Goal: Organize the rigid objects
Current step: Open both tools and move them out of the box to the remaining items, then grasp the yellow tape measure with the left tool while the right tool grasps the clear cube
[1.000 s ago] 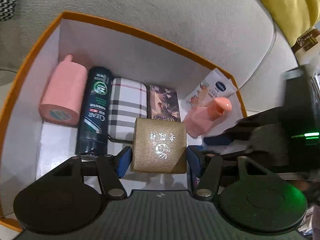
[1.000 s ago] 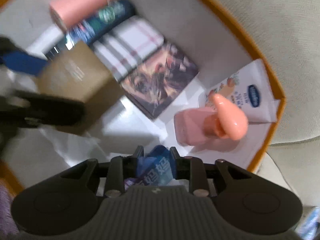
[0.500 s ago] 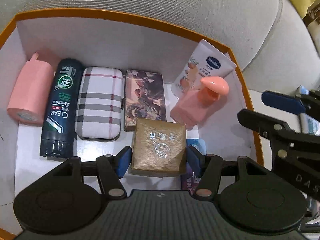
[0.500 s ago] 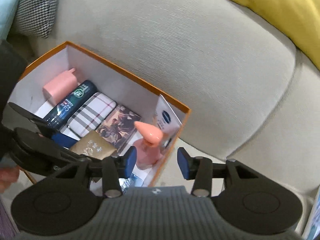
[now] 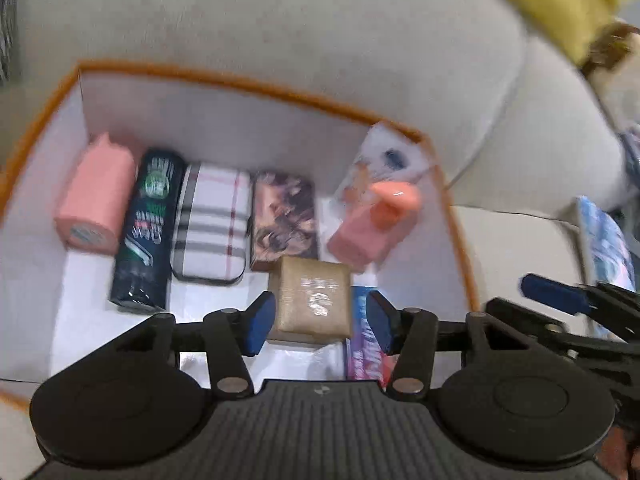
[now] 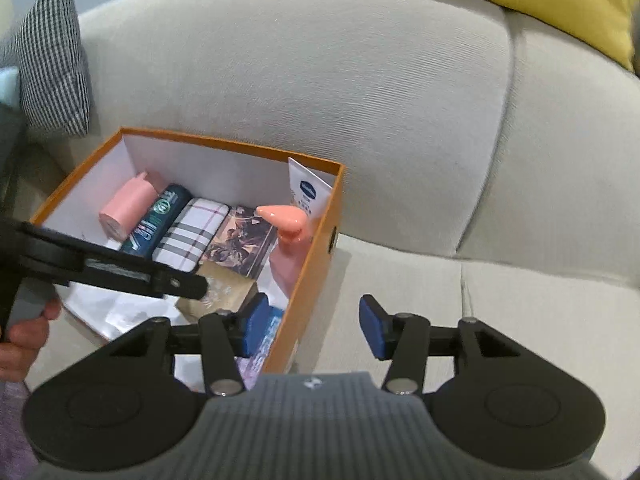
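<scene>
Looking down my left gripper (image 5: 316, 322): its blue pads are spread, and the gold box (image 5: 310, 302) sits between them on the floor of the orange storage box (image 5: 224, 76), with a visible gap on either side, so I'm not pinching it. It looks set down, just in front of the dark picture tin (image 5: 284, 220). My right gripper (image 6: 312, 326) is spread wide too and holds nothing, hovering over the near corner of the orange box with one finger above the sofa seat (image 6: 500, 292).

Along the back wall the row reads neat: pink cylinder (image 5: 94, 204), dark Clear bottle (image 5: 148, 228), plaid case (image 5: 210, 222), then the picture tin, all side by side. The pink pump bottle (image 5: 374, 222) leans in the right corner against the white lotion tube (image 5: 384, 160), and a blue packet (image 5: 366, 336) lies flat just right of the gold box.

My read: most of the job is done, with eight things boxed. Off to the right on the sofa I can see something blue and white (image 5: 604, 248), blurred, possibly a packet waiting its turn. If so, that's what's left for the free right gripper
</scene>
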Motion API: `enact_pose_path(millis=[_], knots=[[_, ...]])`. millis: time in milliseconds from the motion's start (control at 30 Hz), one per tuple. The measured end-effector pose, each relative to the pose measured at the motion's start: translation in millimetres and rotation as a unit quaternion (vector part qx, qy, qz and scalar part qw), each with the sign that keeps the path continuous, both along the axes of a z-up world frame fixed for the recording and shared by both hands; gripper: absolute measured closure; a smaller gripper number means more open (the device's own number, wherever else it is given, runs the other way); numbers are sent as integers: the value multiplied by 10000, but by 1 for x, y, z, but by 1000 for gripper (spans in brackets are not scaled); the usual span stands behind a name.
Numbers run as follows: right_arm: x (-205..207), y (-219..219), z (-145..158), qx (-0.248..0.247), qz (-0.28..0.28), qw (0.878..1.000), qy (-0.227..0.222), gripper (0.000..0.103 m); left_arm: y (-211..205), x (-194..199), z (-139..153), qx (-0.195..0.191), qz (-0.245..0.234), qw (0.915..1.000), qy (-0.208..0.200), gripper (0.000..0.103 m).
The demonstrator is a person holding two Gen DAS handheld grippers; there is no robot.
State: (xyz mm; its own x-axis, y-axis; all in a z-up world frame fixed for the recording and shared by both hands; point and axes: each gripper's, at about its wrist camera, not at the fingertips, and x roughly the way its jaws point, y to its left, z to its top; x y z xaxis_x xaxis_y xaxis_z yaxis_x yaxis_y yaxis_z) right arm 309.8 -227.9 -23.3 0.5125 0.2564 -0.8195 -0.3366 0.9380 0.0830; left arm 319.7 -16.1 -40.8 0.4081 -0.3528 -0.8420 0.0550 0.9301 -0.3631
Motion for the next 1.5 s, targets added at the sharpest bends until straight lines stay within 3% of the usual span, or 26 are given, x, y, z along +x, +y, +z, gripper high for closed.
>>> enact_pose_path(millis=[133, 233, 333, 567, 733, 800, 867, 1000, 1067, 1200, 1333, 1500], knots=[[-35, -12, 1, 310, -164, 9994, 44, 41, -2, -44, 32, -112, -354, 9975, -595, 43], [-65, -16, -7, 456, -280, 9983, 210, 41, -4, -77, 42, -164, -487, 9957, -772, 43], [-91, -15, -23, 539, -370, 9968, 454, 40, -9, -106, 32, -233, -581, 9952, -750, 43], [-132, -4, -68, 233, -497, 9942, 924, 39, -14, -146, -13, -53, -481, 9974, -532, 47], [-135, -1, -80, 140, -420, 9938, 1024, 40, -16, -151, -23, 156, -590, 9963, -613, 47], [-133, 0, -84, 129, -427, 9930, 1094, 43, -16, -153, -23, 212, -671, 9950, -715, 47], [-130, -2, -87, 137, -443, 9922, 1160, 54, -18, -153, -25, 284, -770, 9937, -759, 47], [-125, -11, -86, 139, -567, 9919, 1128, 54, -29, -151, -32, 440, -1044, 9898, -860, 47], [-120, -17, -85, -116, -717, 9923, 1003, 54, -38, -149, -34, 568, -1253, 9854, -998, 47], [-107, -40, -87, -31, -1016, 9891, 1068, 54, -63, -141, -46, 852, -1849, 9702, -1311, 45], [-102, -50, -89, 154, -1057, 9874, 1166, 54, -88, -138, -64, 1313, -2589, 9443, -1548, 33], [-100, -53, -95, 220, -1024, 9864, 1269, 53, -105, -137, -82, 1749, -3108, 9174, -1768, 29]])
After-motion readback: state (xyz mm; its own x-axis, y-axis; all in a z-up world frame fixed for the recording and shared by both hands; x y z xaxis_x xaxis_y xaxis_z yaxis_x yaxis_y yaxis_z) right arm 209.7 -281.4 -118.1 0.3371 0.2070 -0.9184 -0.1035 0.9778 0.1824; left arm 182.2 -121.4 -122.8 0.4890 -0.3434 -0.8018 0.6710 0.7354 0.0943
